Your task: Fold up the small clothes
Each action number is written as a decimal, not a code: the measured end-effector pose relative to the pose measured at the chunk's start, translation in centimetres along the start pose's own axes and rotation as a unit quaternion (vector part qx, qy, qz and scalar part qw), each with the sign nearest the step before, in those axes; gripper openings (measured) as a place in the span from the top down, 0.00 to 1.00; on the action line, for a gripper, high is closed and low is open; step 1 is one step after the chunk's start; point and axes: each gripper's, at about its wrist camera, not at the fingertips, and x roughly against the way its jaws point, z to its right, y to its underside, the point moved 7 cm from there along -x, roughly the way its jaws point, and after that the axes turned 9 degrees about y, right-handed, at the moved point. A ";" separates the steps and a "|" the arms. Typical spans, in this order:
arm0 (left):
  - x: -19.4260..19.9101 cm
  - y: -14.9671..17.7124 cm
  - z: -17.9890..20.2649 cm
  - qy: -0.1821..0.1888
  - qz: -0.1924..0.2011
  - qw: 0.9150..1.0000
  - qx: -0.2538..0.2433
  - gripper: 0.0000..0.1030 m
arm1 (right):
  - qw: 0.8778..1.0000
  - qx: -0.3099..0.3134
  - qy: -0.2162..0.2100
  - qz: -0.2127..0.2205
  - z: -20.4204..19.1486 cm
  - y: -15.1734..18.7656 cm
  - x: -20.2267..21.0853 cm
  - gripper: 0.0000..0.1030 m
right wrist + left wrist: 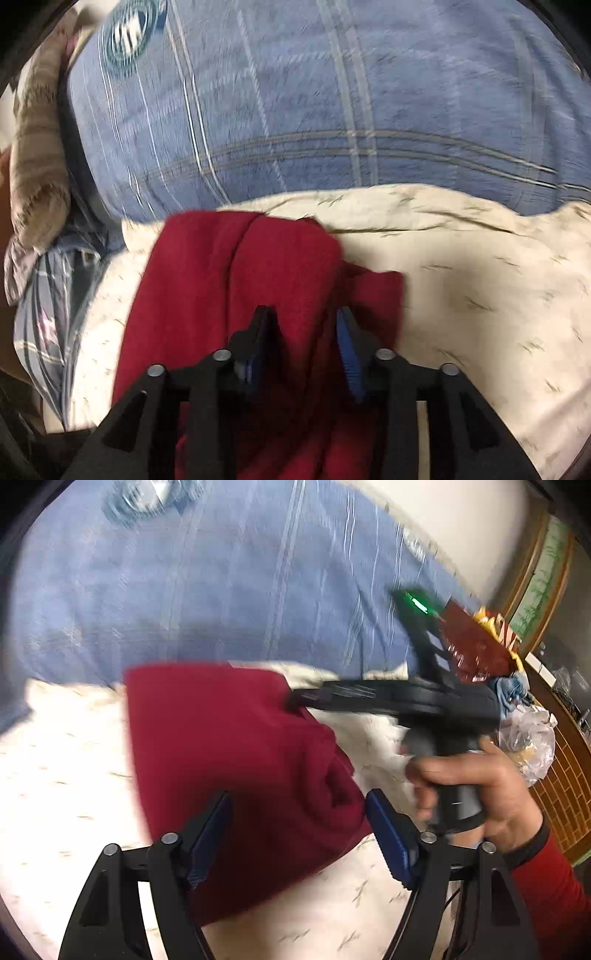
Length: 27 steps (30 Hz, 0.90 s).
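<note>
A dark red garment [236, 760] lies bunched on a cream patterned sheet [55, 794]. My left gripper [299, 808] is open, its blue pads either side of the garment's near corner, not closed on it. The right gripper [295, 698] shows in the left wrist view, held in a hand, its tip at the garment's far right edge. In the right wrist view the red garment [240, 280] runs between the jaws of my right gripper [306, 325], which stand partly closed with cloth bunched between the blue pads.
A blue plaid quilt [332, 110] covers the bed behind the sheet. A brown cushion [37, 155] lies at the left. A red bag [472, 646], a clear plastic bag [528, 738] and a wooden bed frame [561, 768] stand at the right.
</note>
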 end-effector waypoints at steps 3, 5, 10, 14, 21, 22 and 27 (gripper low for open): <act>2.7 1.4 -1.4 -0.040 0.008 0.999 -0.004 0.27 | 0.999 -0.009 -0.025 0.023 0.1 1.0 3.4 0.39; 3.0 2.5 -2.6 -0.080 0.002 0.997 0.000 0.27 | 0.998 -0.017 -0.064 0.017 -0.7 2.1 4.8 0.28; 1.4 4.4 -4.8 -0.085 -0.013 0.995 0.048 0.28 | 0.997 -0.036 -0.064 -0.036 -2.4 4.8 2.4 0.28; 0.1 4.5 -6.4 -0.082 -0.027 0.995 0.052 0.26 | 0.999 0.024 -0.021 -0.006 -2.8 6.1 2.8 0.76; -0.8 3.5 -7.9 -0.085 -0.011 0.994 0.065 0.27 | 0.999 -0.022 -0.029 0.009 -0.7 8.2 2.4 0.73; -1.2 3.7 -8.1 -0.086 -0.010 0.994 0.068 0.27 | 0.999 -0.035 -0.034 0.021 -0.5 7.9 3.4 0.69; -1.9 3.7 -8.3 -0.079 -0.005 0.994 0.079 0.27 | 0.997 -0.049 -0.017 0.064 -0.1 5.5 5.0 0.39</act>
